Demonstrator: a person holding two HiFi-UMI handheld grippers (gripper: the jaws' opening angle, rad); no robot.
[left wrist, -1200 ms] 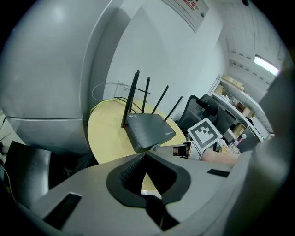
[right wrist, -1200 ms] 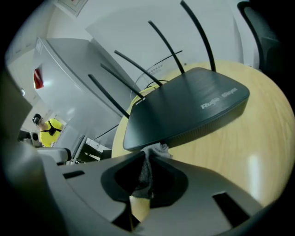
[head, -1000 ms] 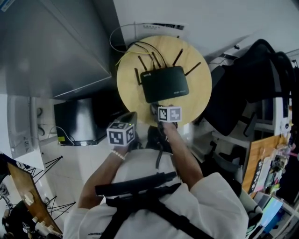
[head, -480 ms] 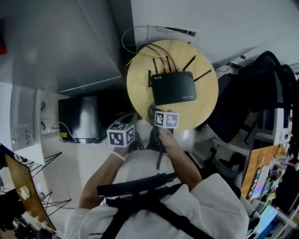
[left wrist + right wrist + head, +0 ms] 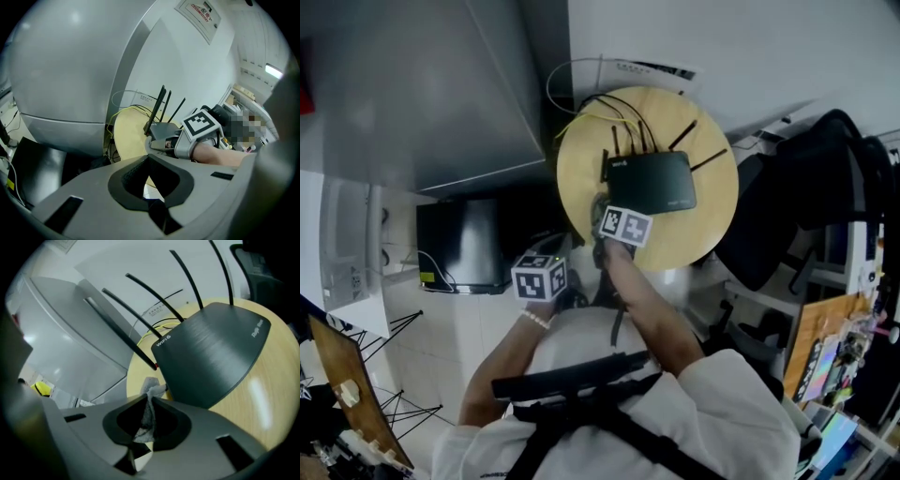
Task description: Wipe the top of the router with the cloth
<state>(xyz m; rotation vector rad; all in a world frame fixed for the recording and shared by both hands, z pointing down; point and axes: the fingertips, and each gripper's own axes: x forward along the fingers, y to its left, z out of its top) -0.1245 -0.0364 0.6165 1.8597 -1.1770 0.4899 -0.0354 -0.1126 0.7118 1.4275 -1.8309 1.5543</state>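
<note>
The black router, antennas up, is lying flat. A crumpled grey cloth is hanging in the right tongs, just beside the router's corner.

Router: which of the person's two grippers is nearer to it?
Right. The right gripper, shut on the cloth, is at the router's near corner; the left gripper hangs back, off the round table.
</note>
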